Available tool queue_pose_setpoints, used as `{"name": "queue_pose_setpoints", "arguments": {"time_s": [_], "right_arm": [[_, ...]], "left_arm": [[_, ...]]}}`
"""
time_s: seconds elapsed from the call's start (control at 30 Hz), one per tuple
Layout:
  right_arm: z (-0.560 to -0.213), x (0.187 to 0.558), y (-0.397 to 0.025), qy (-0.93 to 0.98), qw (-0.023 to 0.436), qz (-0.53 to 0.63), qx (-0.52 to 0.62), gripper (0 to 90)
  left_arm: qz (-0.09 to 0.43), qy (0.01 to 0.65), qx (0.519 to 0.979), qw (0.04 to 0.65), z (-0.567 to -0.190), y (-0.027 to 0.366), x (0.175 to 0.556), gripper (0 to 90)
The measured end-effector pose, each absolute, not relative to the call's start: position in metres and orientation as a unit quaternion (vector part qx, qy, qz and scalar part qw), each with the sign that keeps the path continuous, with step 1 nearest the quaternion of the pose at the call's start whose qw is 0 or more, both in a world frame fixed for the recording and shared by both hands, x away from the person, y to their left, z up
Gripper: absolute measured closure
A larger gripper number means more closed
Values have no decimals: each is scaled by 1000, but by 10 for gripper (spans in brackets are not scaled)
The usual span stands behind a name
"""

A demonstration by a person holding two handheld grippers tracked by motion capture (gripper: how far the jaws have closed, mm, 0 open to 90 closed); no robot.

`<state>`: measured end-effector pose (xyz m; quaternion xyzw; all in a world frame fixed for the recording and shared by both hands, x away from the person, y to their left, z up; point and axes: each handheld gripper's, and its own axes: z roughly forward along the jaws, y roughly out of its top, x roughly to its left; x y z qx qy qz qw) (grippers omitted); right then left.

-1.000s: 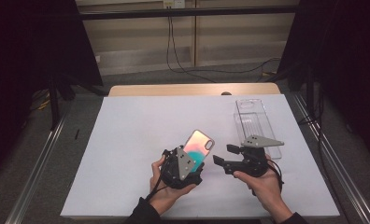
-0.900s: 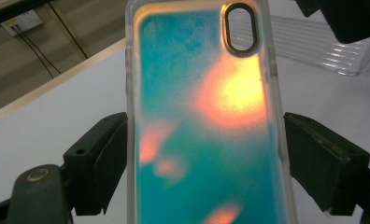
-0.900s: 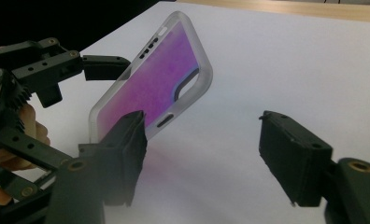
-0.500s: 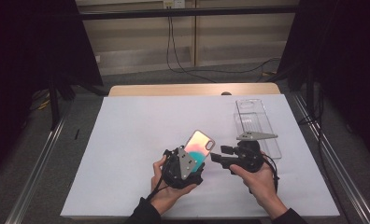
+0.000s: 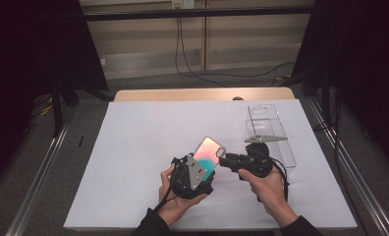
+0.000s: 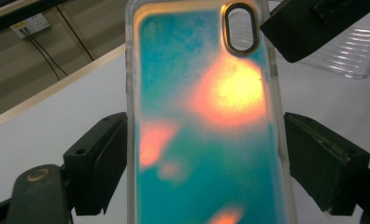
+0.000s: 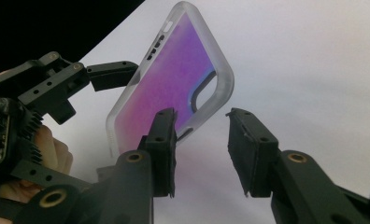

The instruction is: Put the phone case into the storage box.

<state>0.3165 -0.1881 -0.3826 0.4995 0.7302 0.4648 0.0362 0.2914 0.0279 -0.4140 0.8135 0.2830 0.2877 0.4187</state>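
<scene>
A clear-rimmed phone case [image 5: 209,153] with a teal and orange back is tilted up above the white table sheet [image 5: 143,142]. My left gripper [image 5: 202,164] is shut on it, one jaw pressing each long side of the case [image 6: 206,107]. My right gripper [image 5: 226,160] sits just right of the case, open, its jaws level with the case's right edge. In the right gripper view the open right gripper [image 7: 202,135] has the camera-hole corner of the case [image 7: 178,79] just beyond its gap, not clamped. One right jaw shows at the top right of the left gripper view.
A clear plastic tray [image 5: 270,130] lies on the sheet behind the right hand, near the right edge. The wooden table edge [image 5: 182,94] runs along the back. Metal rails [image 5: 40,172] flank the table on both sides.
My right gripper has swung left from beside the tray until its jaws reach the case's right edge. The left gripper and the case have stayed put.
</scene>
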Motion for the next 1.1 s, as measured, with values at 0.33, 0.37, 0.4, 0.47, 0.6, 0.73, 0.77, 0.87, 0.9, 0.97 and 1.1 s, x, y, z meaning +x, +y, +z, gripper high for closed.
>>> {"name": "queue_pose_setpoints", "arguments": {"time_s": [0.33, 0.37, 0.4, 0.47, 0.6, 0.73, 0.77, 0.87, 0.9, 0.97, 1.1], "right_arm": [[-383, 320, -186, 722, 18, 468, 510, 685], [-383, 320, -186, 721, 15, 466, 512, 687], [-383, 320, -186, 721, 15, 466, 512, 687], [-384, 321, -186, 717, 9, 467, 518, 693], [-384, 322, -186, 713, 6, 467, 523, 694], [-385, 322, -186, 713, 7, 466, 524, 691], [-385, 322, -186, 709, 6, 468, 528, 692], [-385, 322, -187, 708, 9, 466, 530, 702], [-386, 323, -187, 708, 8, 466, 531, 719], [-386, 323, -187, 708, 7, 466, 531, 725], [-386, 322, -186, 705, 5, 464, 536, 735]], "left_arm": [[294, 277, 816, 414, -414, 28, 291, 171], [294, 279, 815, 414, -414, 27, 291, 171], [294, 279, 814, 415, -415, 27, 291, 171], [295, 279, 815, 414, -415, 27, 291, 171], [295, 279, 815, 414, -416, 27, 291, 171], [294, 277, 816, 413, -417, 26, 290, 171], [295, 277, 816, 413, -417, 26, 290, 170], [297, 270, 819, 410, -418, 24, 288, 171], [298, 271, 819, 409, -419, 24, 288, 171], [296, 274, 820, 406, -420, 23, 289, 170], [302, 270, 821, 402, -421, 23, 289, 171]]}}
